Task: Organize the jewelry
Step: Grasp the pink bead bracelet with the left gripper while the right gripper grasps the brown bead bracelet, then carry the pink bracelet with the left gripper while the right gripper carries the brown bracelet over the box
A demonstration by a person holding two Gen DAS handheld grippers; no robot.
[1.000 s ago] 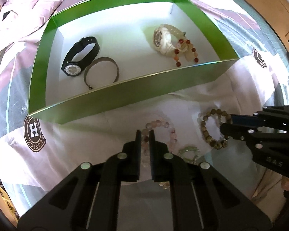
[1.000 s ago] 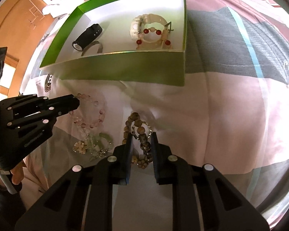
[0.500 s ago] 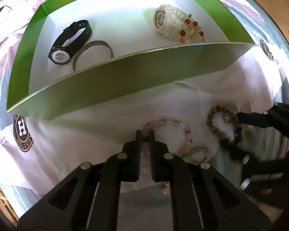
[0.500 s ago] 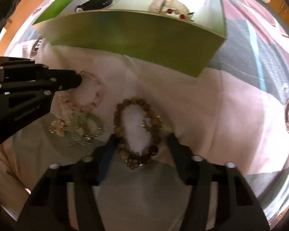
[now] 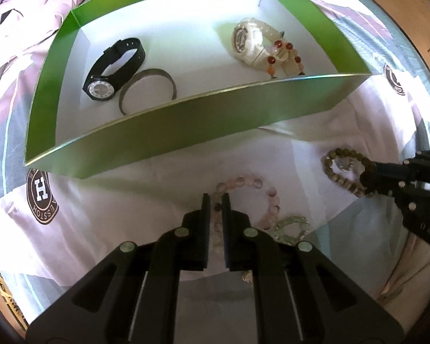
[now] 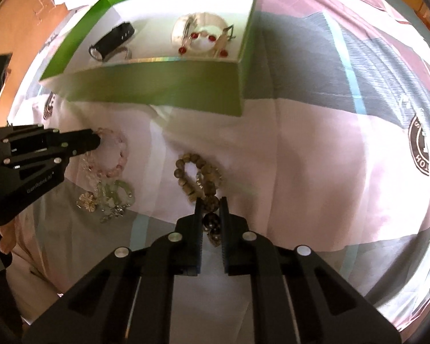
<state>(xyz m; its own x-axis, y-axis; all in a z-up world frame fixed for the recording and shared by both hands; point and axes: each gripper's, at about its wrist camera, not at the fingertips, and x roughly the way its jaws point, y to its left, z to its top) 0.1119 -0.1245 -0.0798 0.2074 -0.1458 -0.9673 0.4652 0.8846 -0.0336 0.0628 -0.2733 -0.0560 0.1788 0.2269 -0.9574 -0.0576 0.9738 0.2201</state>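
Two watches (image 5: 114, 68), a bangle (image 5: 147, 87) and a beaded bracelet (image 5: 283, 57) are seen inside the box (image 5: 186, 126) on the bed (image 5: 358, 258); before it, two bead bracelets (image 5: 249, 197) are laid side by side, beside a small tangle (image 5: 291, 228).

The green box (image 5: 186, 120) was viewed steeply downward at close range from both wrists; box (image 6: 169, 86) and bedspread (image 6: 315, 157) were shared.

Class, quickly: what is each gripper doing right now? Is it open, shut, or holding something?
Left gripper: shut on the pink bead bracelet.
Right gripper: jaws just closed, shut on the brown bead bracelet.
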